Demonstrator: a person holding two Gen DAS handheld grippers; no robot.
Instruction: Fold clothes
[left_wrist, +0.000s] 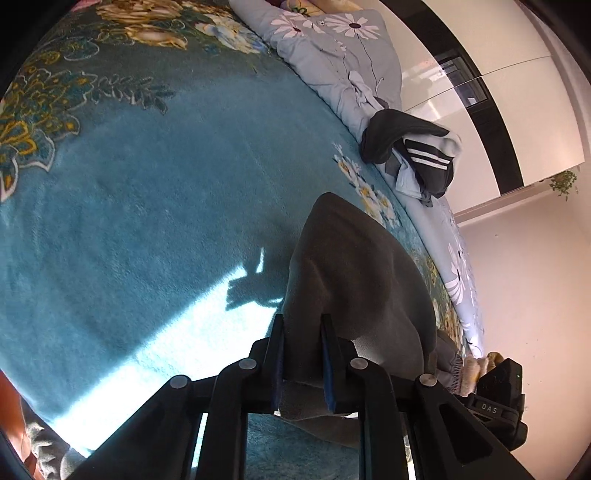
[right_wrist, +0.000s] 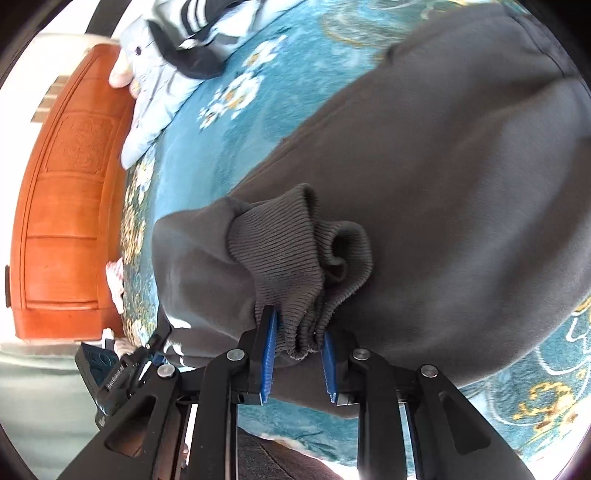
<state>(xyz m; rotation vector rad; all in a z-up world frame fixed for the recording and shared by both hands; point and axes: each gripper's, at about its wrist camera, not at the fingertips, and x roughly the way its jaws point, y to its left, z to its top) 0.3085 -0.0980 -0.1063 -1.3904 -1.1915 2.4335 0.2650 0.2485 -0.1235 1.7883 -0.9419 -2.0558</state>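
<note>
Your left gripper (left_wrist: 303, 325) is clamped on a fold of the grey sweatshirt (left_wrist: 354, 280); cloth fills the narrow gap btwn the blue pads, and the jaws stand nearly together. It's angled down toward the teal blanket (left_wrist: 147, 206), w/ the fabric lifted into a peak off the blanket just ahead of the fingers. The gripper's shadow falls on a sunlit patch of blanket beside the sweatshirt.

Your right gripper (right_wrist: 299, 332) pinches the sweatshirt's ribbed cuff (right_wrist: 288, 258), bunched btwn its blue pads, jaws only slightly apart around the wad. It also tilts down at the blanket (right_wrist: 207, 155). Beyond the cuff the sweatshirt's body (right_wrist: 461, 166) spreads wide over the blanket. Left wrist view catches a corner of your other gripper (left_wrist: 498, 398) low, past the sweatshirt's edge; right wrist view likewise shows the other one (right_wrist: 110, 380) at the sweatshirt's near corner.

Past the sweatshirt, well apart from it at the blanket's far edge, sits a pile of dark clothes w/ white stripes (left_wrist: 417, 155) on a pale floral quilt (left_wrist: 332, 55). An orange-brown wooden panel (right_wrist: 66, 192) stands beyond the blanket's edge.
</note>
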